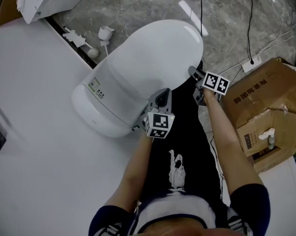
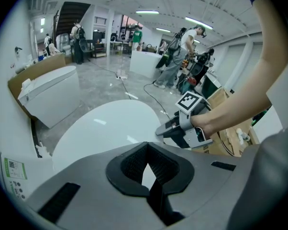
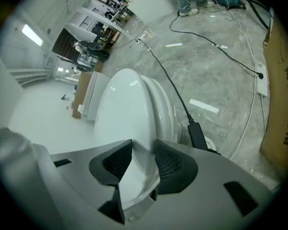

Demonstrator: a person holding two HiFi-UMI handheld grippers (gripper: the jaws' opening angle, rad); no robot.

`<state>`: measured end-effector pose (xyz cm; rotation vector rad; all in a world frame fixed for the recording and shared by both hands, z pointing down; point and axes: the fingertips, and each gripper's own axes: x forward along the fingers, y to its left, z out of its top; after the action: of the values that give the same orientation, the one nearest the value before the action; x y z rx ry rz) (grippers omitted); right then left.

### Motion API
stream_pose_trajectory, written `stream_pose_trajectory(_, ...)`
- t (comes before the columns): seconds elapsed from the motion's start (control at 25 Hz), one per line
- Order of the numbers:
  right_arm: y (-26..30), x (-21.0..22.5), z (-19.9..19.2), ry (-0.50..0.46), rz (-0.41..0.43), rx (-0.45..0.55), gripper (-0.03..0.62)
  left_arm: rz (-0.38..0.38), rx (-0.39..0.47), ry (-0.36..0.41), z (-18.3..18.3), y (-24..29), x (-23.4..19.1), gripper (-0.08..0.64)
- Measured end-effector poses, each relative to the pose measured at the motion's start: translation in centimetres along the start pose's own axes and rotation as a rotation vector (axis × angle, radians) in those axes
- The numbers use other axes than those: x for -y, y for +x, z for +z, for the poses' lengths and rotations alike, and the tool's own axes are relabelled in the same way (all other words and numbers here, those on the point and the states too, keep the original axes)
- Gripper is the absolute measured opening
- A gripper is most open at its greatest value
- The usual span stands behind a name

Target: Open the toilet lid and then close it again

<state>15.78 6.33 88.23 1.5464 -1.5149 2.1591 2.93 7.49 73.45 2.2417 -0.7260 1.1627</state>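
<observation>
You're gripping the front rim of the lid with the right gripper, ready for lifting, and the lid's lying down flat on the toilet. The left gripper is hanging closed and empty alongside.

A large open hall used as a work and testing space is indicated. A toilet is stood free on a polished grey stone floor, and a second toilet is set beside cardboard. A torn cardboard box, loose cables and a power strip are noted on the floor. Ceiling strip lights, a staircase and several people with equipment are seen beyond.
</observation>
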Motion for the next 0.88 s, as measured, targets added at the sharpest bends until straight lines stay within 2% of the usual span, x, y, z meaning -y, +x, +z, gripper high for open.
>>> stream_pose_trajectory(0.36, -2.9, -2.7, -0.8, -0.107, -0.001, 0.023, 0.132, -0.005, 0.024, 0.005, 1.4, -0.3, 0.2, 0.008)
stream_pose_trajectory(0.88, -7.2, -8.5, -3.5, -0.326, 0.046, -0.064, 0.097, 0.012, 0.03, -0.014, 0.8, -2.8, -0.5, 0.008)
